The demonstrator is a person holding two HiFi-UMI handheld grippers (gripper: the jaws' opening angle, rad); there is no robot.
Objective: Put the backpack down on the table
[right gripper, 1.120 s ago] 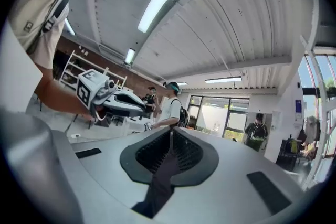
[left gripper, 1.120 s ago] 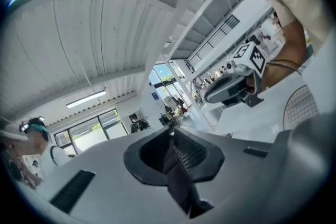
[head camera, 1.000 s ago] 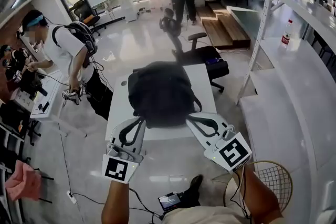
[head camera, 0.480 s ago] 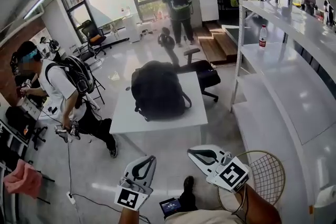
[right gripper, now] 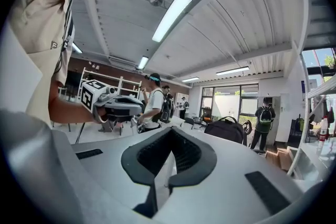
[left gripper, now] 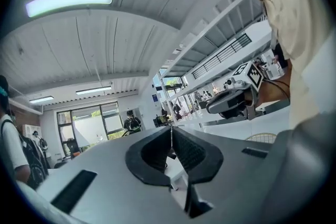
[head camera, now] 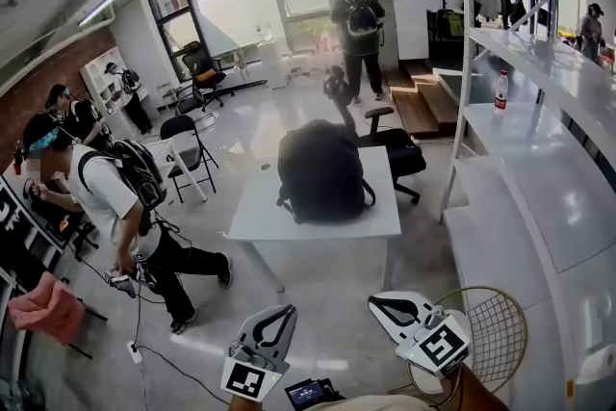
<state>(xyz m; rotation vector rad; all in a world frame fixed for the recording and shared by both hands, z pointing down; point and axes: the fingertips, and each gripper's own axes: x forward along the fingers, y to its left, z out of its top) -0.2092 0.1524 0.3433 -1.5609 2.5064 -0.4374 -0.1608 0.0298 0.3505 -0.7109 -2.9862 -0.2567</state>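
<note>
Both grippers, the left gripper (head camera: 287,310) and the right gripper (head camera: 377,303), are pinched shut with nothing in them, well apart from the backpack (head camera: 320,170) that sits on the white table (head camera: 260,212), so it seems best to leave it alone.

The backpack (head camera: 320,170) hides part of the table (head camera: 255,213), and the label on the bottle (head camera: 500,90) is too small to read.
</note>
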